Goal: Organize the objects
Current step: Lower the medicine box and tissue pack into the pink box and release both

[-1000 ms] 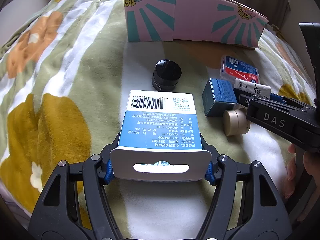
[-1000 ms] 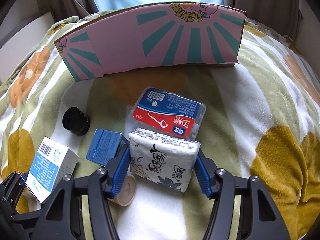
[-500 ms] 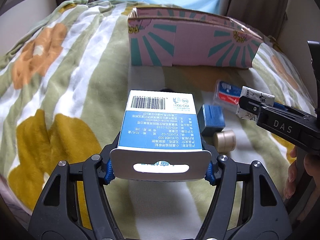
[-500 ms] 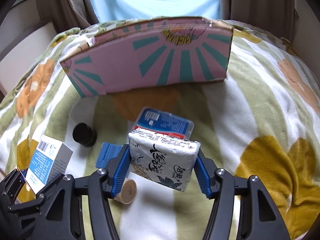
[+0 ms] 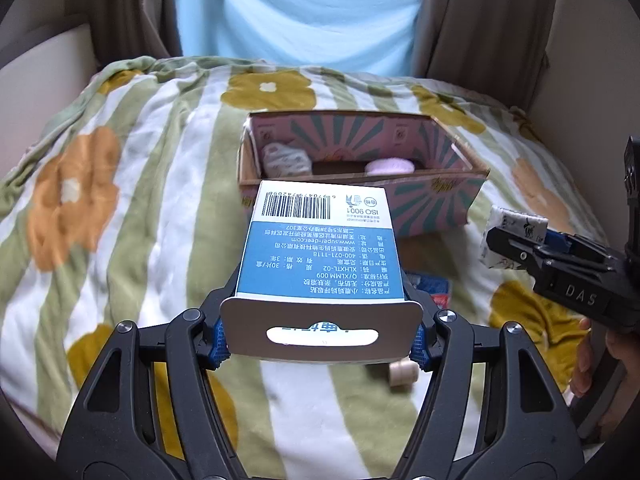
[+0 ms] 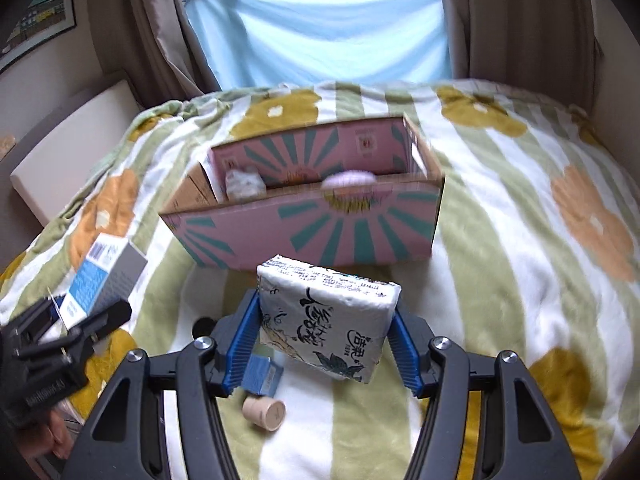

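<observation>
Item 1: blue-and-white carton (image 5: 320, 256), barcode end forward, clamped between the jaws of the left gripper (image 5: 320, 338); carried clear of the bedding, its far end at 12 o'clock overlapping the near wall of the box in the left wrist view

Item 2: tissue pack (image 6: 326, 322), white with black brush lettering, clamped between the blue pads of the right gripper (image 6: 326, 350), tilted, also off the bedding

Destination: pink sunburst cardboard box (image 6: 352, 232), open-topped, at 12 o'clock of both grippers; already holds a white patterned packet (image 5: 286, 160) at its 9 o'clock end and a pink rounded object (image 5: 390, 167) toward 3 o'clock

Loose stock on the floral blanket (image 5: 132, 184): small beige cylinder (image 6: 264, 412) lying on its side, small blue box (image 6: 260, 374) just behind it, both at 7 o'clock of the tissue pack

Handling note (judgement): both loads look ready for deposit. Bring each fully over the near rim before parting the jaws; aim for the vacant middle between the two stored items; enter one gripper at a time so the tools do not foul each other over the narrow opening
</observation>
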A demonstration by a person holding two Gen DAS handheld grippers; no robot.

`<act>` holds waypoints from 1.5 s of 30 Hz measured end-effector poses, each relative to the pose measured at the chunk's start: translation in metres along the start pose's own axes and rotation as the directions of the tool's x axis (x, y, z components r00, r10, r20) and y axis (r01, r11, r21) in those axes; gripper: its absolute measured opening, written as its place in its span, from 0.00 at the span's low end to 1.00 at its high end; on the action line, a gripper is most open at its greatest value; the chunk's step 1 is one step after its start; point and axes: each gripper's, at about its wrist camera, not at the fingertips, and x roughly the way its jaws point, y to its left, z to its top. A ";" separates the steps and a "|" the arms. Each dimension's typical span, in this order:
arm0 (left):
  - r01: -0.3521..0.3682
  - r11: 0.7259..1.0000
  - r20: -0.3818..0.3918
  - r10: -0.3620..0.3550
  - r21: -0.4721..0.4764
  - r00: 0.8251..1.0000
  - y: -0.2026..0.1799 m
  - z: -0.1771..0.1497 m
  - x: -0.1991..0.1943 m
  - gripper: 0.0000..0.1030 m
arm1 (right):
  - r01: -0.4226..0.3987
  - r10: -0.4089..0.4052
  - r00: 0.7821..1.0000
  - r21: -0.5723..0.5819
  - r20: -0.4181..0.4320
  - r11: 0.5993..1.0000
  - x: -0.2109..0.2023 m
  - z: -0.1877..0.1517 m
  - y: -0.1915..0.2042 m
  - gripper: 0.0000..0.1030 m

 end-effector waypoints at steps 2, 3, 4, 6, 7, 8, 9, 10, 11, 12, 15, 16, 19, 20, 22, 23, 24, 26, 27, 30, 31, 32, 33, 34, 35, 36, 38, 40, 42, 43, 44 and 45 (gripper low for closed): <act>0.012 1.000 0.006 -0.012 0.002 1.000 0.000 0.017 -0.003 0.62 | -0.014 0.014 1.000 -0.011 0.012 1.000 -0.006 0.013 0.000 0.55; 0.014 1.000 0.013 -0.014 0.007 1.000 -0.001 0.027 -0.005 0.62 | -0.015 0.016 1.000 -0.022 0.017 1.000 -0.008 0.019 0.001 0.55; 0.012 1.000 0.018 -0.012 0.013 1.000 -0.001 0.035 -0.006 0.62 | -0.012 0.013 1.000 -0.037 0.022 0.999 -0.009 0.025 0.002 0.55; 0.008 1.000 0.024 -0.009 0.029 1.000 -0.003 0.055 -0.005 0.62 | -0.011 0.014 0.999 -0.069 0.032 0.998 -0.012 0.039 0.004 0.55; 0.007 0.999 0.028 -0.008 0.036 1.000 -0.003 0.065 -0.005 0.62 | -0.019 0.021 0.999 -0.079 0.032 0.997 -0.012 0.047 0.004 0.55; 0.004 0.999 0.029 -0.006 0.042 1.000 -0.003 0.074 -0.003 0.62 | -0.028 0.031 0.999 -0.084 0.032 0.996 -0.012 0.055 0.003 0.55; 0.003 0.999 0.030 -0.005 0.048 1.000 -0.004 0.085 -0.002 0.62 | -0.038 0.040 0.999 -0.085 0.030 0.996 -0.011 0.062 0.002 0.55; 0.006 0.999 0.028 -0.008 0.054 1.000 -0.004 0.095 0.001 0.62 | -0.047 0.049 0.998 -0.085 0.027 0.995 -0.010 0.070 0.001 0.55; 0.013 0.998 0.022 -0.014 0.061 1.000 -0.005 0.105 0.004 0.62 | -0.061 0.064 0.998 -0.085 0.027 0.994 -0.009 0.080 0.000 0.55; 0.023 0.998 0.012 -0.024 0.064 1.000 -0.006 0.116 0.008 0.62 | -0.074 0.077 0.997 -0.090 0.028 0.993 -0.007 0.088 0.000 0.55; 0.052 0.997 -0.019 -0.051 0.053 0.999 -0.003 0.147 0.025 0.62 | -0.096 0.098 0.995 -0.117 0.010 0.988 0.002 0.113 0.001 0.55; 0.051 0.997 -0.023 -0.050 0.053 0.998 -0.003 0.156 0.031 0.62 | -0.106 0.107 0.994 -0.119 -0.002 0.987 0.006 0.120 0.001 0.55; 0.048 0.997 -0.049 -0.045 0.057 0.998 -0.005 0.180 0.054 0.62 | -0.124 0.119 0.992 -0.118 -0.046 0.985 0.023 0.144 0.000 0.55; 0.052 0.997 -0.061 -0.048 0.055 0.997 -0.005 0.187 0.062 0.62 | -0.132 0.125 0.990 -0.118 -0.066 0.984 0.031 0.153 0.000 0.55; 0.062 0.997 -0.099 -0.058 0.045 0.993 -0.005 0.198 0.083 0.62 | -0.143 0.133 0.987 -0.106 -0.095 0.984 0.045 0.167 -0.003 0.55; 0.062 0.997 -0.120 -0.056 0.040 0.991 -0.005 0.203 0.095 0.62 | -0.146 0.135 0.984 -0.092 -0.113 0.985 0.055 0.173 -0.005 0.55; 0.065 0.997 -0.145 -0.059 0.040 0.988 -0.005 0.206 0.107 0.62 | -0.147 0.137 0.982 -0.080 -0.127 0.986 0.062 0.178 -0.008 0.55; 0.068 0.997 -0.186 -0.061 0.034 0.981 -0.004 0.209 0.129 0.62 | -0.152 0.142 0.976 -0.048 -0.167 0.987 0.083 0.189 -0.014 0.55; 0.065 0.998 -0.210 -0.058 0.026 0.976 -0.002 0.210 0.142 0.62 | -0.152 0.144 0.972 -0.034 -0.185 0.988 0.092 0.192 -0.017 0.55; 0.068 0.998 -0.273 -0.066 0.000 0.960 0.003 0.209 0.176 0.62 | -0.142 0.137 0.959 -0.002 -0.250 0.990 0.121 0.196 -0.025 0.55; 0.066 0.998 -0.292 -0.064 -0.005 0.954 0.004 0.207 0.185 0.62 | -0.143 0.141 0.952 0.011 -0.273 0.990 0.130 0.195 -0.028 0.55; 0.061 0.998 -0.305 -0.063 -0.015 0.950 0.005 0.205 0.194 0.62 | -0.145 0.147 0.944 0.028 -0.296 0.989 0.140 0.194 -0.030 0.55; 0.054 0.998 -0.323 -0.057 -0.017 0.945 0.005 0.201 0.203 0.62 | -0.142 0.146 0.938 0.038 -0.314 0.989 0.148 0.191 -0.032 0.55; 0.044 0.999 -0.341 -0.048 -0.019 0.939 0.006 0.197 0.211 0.62 | -0.136 0.144 0.932 0.046 -0.332 0.990 0.155 0.187 -0.033 0.55; 0.041 0.999 -0.358 -0.046 -0.021 0.932 0.006 0.193 0.218 0.62 | -0.132 0.144 0.926 0.058 -0.348 0.990 0.164 0.184 -0.035 0.55; 0.044 0.999 -0.376 -0.050 -0.026 0.925 0.007 0.188 0.226 0.62 | -0.128 0.142 0.923 0.064 -0.357 0.990 0.169 0.180 -0.036 0.55; 0.037 0.999 -0.395 -0.048 -0.035 0.917 0.008 0.180 0.235 0.62 | -0.125 0.142 0.920 0.070 -0.366 0.990 0.177 0.175 -0.037 0.55; 0.035 0.998 -0.408 -0.051 -0.048 0.912 0.010 0.173 0.242 0.62 | -0.128 0.144 0.916 0.067 -0.374 0.989 0.180 0.173 -0.035 0.55; 0.029 0.998 -0.412 -0.046 -0.048 0.910 0.012 0.170 0.244 0.62 | -0.128 0.137 0.919 0.049 -0.371 0.991 0.180 0.173 -0.032 0.55; 0.024 0.999 -0.412 -0.039 -0.042 0.910 0.012 0.170 0.245 0.62 | -0.124 0.131 0.921 0.042 -0.366 0.991 0.180 0.174 -0.031 0.55; 0.018 0.999 -0.413 -0.031 -0.035 0.910 0.012 0.171 0.245 0.62 | -0.121 0.127 0.923 0.039 -0.364 0.992 0.179 0.177 -0.031 0.55; 0.014 1.000 -0.414 -0.023 -0.025 0.910 0.012 0.171 0.244 0.62 | -0.121 0.128 0.923 0.041 -0.363 0.992 0.178 0.178 -0.031 0.55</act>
